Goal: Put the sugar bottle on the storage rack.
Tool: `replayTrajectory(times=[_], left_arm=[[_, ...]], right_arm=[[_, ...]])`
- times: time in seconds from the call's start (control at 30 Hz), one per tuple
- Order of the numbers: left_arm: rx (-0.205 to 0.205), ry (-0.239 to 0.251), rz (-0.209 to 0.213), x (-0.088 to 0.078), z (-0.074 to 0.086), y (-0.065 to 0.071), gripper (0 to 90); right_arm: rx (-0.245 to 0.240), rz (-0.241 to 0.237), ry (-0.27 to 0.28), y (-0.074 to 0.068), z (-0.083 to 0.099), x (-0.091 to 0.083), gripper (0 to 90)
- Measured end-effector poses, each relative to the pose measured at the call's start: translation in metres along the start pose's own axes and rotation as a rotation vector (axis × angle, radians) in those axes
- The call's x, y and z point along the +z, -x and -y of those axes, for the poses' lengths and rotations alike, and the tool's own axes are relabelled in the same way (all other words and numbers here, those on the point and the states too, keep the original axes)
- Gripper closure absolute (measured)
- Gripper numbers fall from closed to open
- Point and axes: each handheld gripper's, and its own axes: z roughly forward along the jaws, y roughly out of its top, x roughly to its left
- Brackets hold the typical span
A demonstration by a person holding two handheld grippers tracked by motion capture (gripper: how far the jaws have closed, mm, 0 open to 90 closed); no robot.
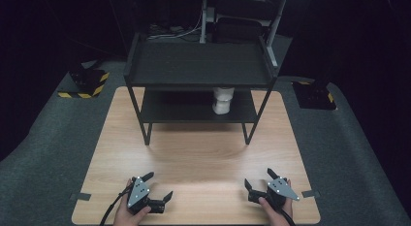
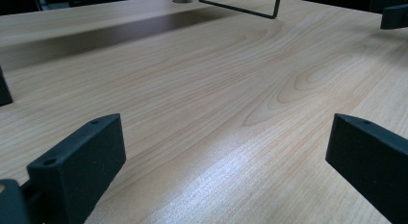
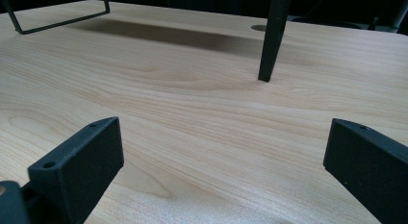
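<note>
Resting at the near edge of the pale wooden bench (image 1: pixel 203 153), the left gripper (image 1: pixel 157 187) and right gripper (image 1: pixel 259 180) gape wide, well apart from the white plastic jar (image 1: pixel 223 100) on the black metal rack's (image 1: pixel 198 66) lower shelf

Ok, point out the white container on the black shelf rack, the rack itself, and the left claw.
White container (image 1: pixel 222 101): high view, middle of its body, on the lower shelf.
Black two-tier metal shelf rack (image 1: pixel 198 65): high view, bare top shelf surface.
Left claw (image 1: pixel 158 186): high view, midway between its open fingertips.
</note>
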Motion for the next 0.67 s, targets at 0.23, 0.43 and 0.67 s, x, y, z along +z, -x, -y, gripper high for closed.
replayTrajectory(times=[0.23, 0.43, 0.67], left_arm=[[0.001, 0.000, -0.003, -0.0001, 0.0000, 0.0006, 0.4], [0.004, -0.005, -0.003, 0.0002, -0.0009, 0.0004, 0.4], [0.003, -0.011, -0.001, 0.0006, -0.0020, 0.0001, 0.4]], right_arm=[[0.006, -0.007, 0.002, 0.0018, 0.0003, 0.0003, 0.0], [0.009, -0.011, 0.003, 0.0027, 0.0005, 0.0001, 0.0], [0.006, -0.014, 0.009, 0.0031, 0.0018, -0.0007, 0.0]])
